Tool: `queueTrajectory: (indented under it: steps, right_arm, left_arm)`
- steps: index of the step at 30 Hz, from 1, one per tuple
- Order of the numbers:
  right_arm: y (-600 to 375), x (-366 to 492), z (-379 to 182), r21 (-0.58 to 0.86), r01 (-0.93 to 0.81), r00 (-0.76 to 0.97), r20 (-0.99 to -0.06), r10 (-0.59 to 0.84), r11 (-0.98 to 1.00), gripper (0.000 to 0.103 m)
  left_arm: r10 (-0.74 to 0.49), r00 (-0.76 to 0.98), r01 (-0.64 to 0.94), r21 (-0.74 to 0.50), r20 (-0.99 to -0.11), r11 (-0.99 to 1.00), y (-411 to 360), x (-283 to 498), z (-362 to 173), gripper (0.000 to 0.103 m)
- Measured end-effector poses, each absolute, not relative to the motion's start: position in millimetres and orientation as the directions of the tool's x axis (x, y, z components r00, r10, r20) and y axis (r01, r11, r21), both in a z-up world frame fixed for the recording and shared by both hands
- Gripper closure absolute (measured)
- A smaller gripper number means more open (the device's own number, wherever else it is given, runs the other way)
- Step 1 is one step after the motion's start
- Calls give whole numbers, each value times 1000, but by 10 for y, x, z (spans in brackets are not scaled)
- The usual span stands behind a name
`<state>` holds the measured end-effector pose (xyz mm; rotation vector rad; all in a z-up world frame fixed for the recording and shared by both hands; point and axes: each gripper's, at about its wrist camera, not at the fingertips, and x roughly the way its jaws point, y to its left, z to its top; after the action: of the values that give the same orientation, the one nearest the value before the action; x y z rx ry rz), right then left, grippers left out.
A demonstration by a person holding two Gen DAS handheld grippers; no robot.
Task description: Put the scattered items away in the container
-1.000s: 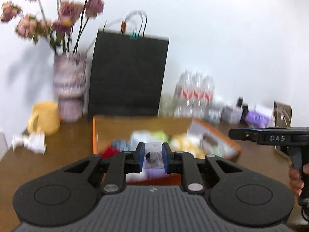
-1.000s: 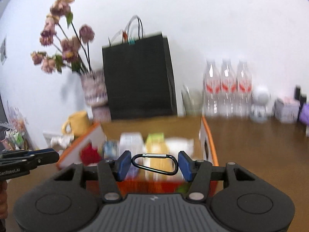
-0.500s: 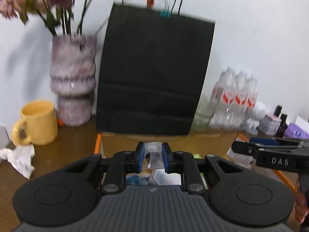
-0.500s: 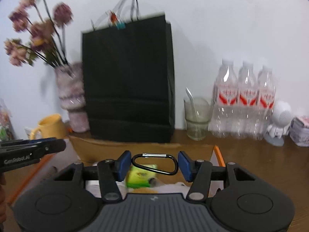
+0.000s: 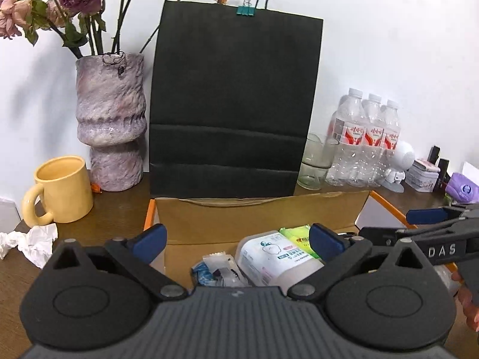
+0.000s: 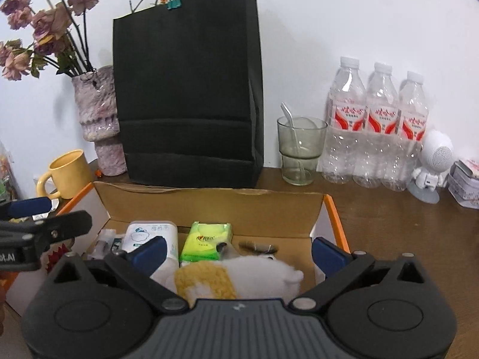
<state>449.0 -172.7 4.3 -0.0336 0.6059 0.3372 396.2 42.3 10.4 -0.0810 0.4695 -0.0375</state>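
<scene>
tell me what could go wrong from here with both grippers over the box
1. The left gripper and right gripper hang side by side over the cardboard box, jaws opening with nothing between them; they could knock together when pulling back.
2. The carabiner lies near the box's right wall, so a withdrawing finger might snag it.

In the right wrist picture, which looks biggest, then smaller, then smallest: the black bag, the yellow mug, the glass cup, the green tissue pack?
1. black bag
2. glass cup
3-4. yellow mug and green tissue pack: similar; the pack sits nearer the camera, so unsure.
</scene>
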Motion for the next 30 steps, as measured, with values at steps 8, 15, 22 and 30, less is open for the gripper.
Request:
queueTrajectory:
  steps: [8,15,22,30]
  right_arm:
    - [-1726,4477,44,64,-320,764,-572,298,945,0]
    - [-1703,4458,51,57,-330,759,-578,300,942,0]
    - [-1736,4163,270,36,-341,781,-546,304,939,0]
    - [-1912,3502,457,4,-363,798,-514,313,932,0]
  left_arm:
    - [-34,880,-4,-79,-474,997,428,4003,73,0]
    - [-28,878,-8,-72,-477,997,418,3983,91,0]
    - [3,908,-58,-118,-419,991,435,3678,290,0]
    - [-48,918,7,-105,-393,994,245,3053,447,0]
